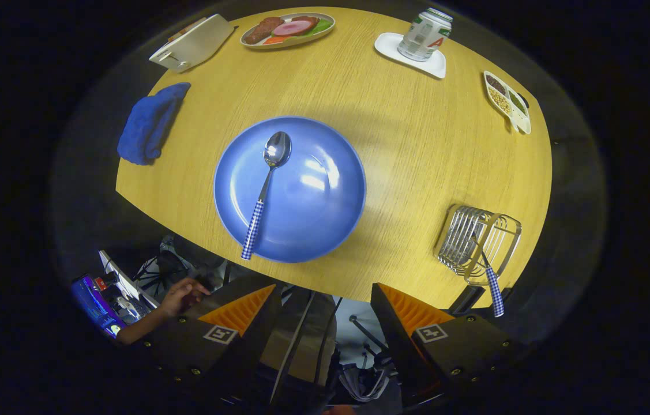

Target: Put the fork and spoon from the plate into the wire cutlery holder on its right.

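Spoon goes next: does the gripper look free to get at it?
Probably yes. The gripper is open, and the spoon lies alone on the plate beyond its fingers, nothing between.

My gripper (325, 297) hangs open, nothing between its fingers. Just beyond them the spoon (266, 185) lies on the plate (313, 219). The wire cutlery holder (477, 245) stands right of the plate, the fork (492, 282) in it.

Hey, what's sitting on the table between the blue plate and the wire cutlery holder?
Nothing: in the gripper view, bare wood runs from the blue plate to the wire cutlery holder. The open tool holds nothing.
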A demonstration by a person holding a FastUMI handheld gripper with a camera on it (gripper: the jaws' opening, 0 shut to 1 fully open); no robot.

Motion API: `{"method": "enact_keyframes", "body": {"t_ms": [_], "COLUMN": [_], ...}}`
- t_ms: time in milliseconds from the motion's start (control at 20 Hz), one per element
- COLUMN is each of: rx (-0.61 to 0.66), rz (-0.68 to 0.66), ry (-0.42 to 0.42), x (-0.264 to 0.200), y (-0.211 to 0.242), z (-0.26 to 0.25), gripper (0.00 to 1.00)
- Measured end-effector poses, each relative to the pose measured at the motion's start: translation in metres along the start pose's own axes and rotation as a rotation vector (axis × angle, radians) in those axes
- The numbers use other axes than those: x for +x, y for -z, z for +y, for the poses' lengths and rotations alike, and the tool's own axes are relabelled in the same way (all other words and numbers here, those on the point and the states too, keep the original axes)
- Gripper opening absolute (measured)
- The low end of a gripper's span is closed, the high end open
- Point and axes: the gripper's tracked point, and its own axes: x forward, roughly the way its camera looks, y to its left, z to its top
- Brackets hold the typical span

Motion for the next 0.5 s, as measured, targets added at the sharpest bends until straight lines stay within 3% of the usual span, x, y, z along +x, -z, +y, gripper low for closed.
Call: {"method": "enact_keyframes", "body": {"t_ms": [500], "rx": [0.035], "rz": [0.027], "ry": [-0.086], "x": [0.037], "y": [-0.024], "z": [0.055], "gripper": [0.96]}}
